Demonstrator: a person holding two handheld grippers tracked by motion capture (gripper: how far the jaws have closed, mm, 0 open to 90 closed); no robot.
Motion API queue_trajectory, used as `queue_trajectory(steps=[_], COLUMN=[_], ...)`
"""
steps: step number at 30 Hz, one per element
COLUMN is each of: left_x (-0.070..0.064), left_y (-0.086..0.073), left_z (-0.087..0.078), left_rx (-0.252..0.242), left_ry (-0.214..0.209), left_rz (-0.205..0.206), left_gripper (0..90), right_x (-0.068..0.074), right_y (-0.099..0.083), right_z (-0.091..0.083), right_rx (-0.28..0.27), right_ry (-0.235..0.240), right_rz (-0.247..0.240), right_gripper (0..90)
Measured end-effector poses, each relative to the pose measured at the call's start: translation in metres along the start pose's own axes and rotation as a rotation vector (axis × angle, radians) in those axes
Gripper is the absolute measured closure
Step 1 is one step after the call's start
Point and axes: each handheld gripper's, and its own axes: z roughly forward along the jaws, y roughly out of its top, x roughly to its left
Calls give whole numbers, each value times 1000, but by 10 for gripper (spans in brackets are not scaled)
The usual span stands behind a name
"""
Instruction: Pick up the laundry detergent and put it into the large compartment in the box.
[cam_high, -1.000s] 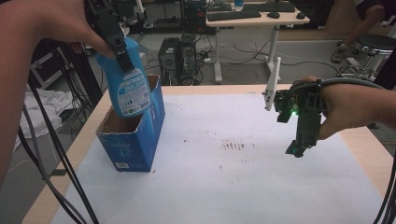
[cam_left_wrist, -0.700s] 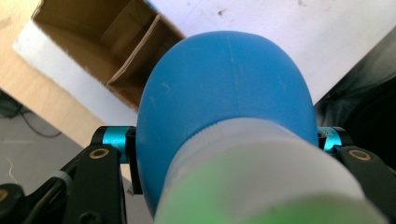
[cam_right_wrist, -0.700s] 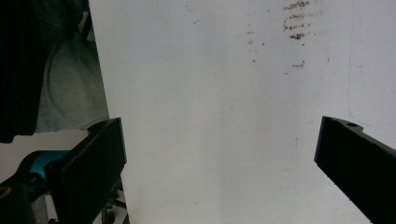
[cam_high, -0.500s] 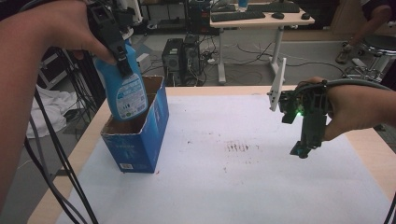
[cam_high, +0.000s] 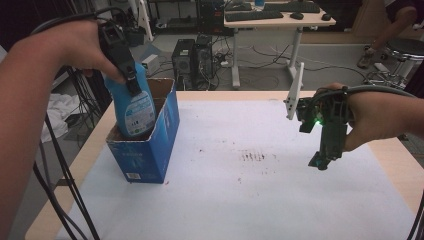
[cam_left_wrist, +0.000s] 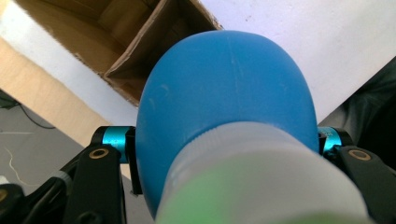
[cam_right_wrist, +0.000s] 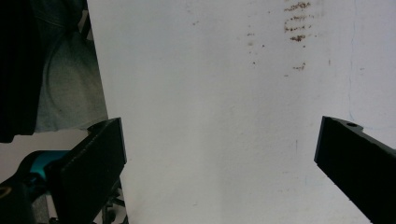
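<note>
A blue plastic bottle (cam_high: 134, 107) with a white label stands partly inside an open blue cardboard box (cam_high: 150, 145) at the table's left. My left gripper (cam_high: 131, 82) is shut on the bottle's upper part, one black jaw on each side of it. In the left gripper view the blue bottle (cam_left_wrist: 224, 98) bulges between the jaws, with the box's brown inside (cam_left_wrist: 116, 28) below it. My right gripper (cam_high: 320, 161) hangs over the white sheet (cam_high: 260, 190) at the right, pointing down. Its jaws stand wide apart over the white sheet (cam_right_wrist: 210, 107) with nothing between them.
Brown smudges (cam_high: 257, 156) mark the sheet near its middle. The wooden table edge (cam_high: 400, 165) shows at the right and left. Behind the table stand a computer tower (cam_high: 192, 57), cables and a desk (cam_high: 270, 20). Black cables (cam_high: 60, 170) hang at the left.
The left gripper has lowered the blue bottle deeper into the box. The right gripper has drifted slightly lower and to the right.
</note>
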Motion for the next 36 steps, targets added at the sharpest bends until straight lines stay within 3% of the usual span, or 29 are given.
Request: queue_trajectory(steps=[4, 16, 23, 26, 30, 36], left_x=[1, 1, 5, 7, 7, 6], left_y=[1, 8, 7, 6, 4, 2], left_z=[15, 60, 84, 92, 101, 112], left_rx=[5, 59, 68, 67, 61, 69], left_ry=[-9, -16, -23, -33, -24, -34], left_rz=[16, 133, 152, 166, 217, 249], left_gripper=[397, 397, 397, 397, 397, 397], right_x=[0, 0, 0, 0, -1, 0], right_y=[-1, 0, -1, -1, 0, 1], right_z=[-1, 1, 1, 1, 2, 3], right_rx=[0, 5, 11, 12, 10, 17], right_ry=[-2, 3, 6, 5, 6, 6], right_rz=[3, 6, 8, 12, 7, 11], right_gripper=[12, 12, 12, 12, 12, 12])
